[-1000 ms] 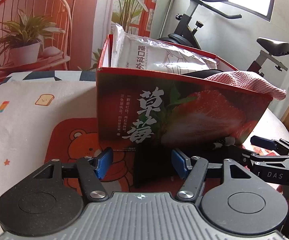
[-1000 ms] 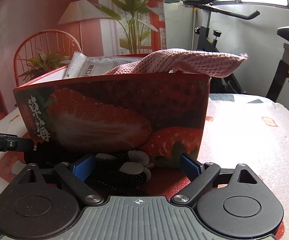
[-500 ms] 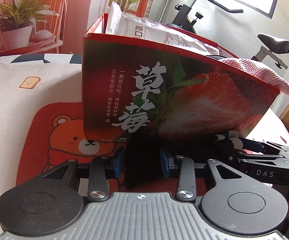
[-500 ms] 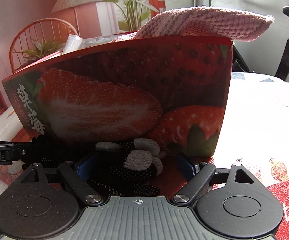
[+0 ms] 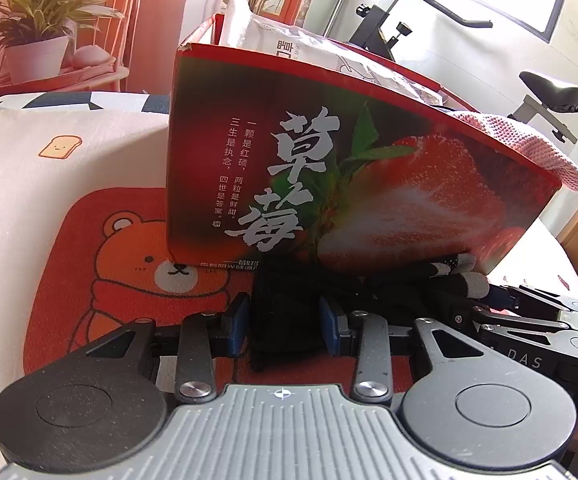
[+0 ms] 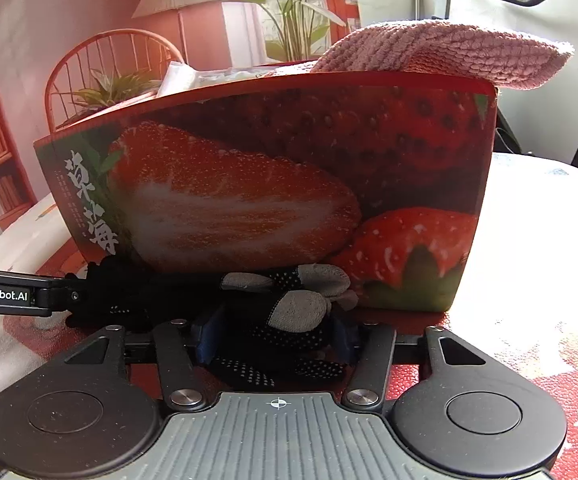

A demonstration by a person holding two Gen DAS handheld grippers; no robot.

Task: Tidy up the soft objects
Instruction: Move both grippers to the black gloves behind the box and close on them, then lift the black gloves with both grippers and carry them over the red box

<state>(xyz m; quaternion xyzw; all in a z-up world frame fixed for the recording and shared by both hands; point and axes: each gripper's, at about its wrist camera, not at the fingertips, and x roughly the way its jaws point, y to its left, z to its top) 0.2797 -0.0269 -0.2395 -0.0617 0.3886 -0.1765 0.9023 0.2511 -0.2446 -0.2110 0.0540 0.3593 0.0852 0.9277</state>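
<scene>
You have the black glove (image 5: 289, 312) on the mat against the near wall of the strawberry box (image 5: 329, 168), left gripper (image 5: 284, 322) clamped on its cuff, right gripper (image 6: 275, 338) closing over its fingers, likely so it lifts flat into the box.

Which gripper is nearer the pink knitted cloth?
Right. The right gripper sits nearly under the pink knitted cloth; the left gripper is at the box's other end.
</scene>
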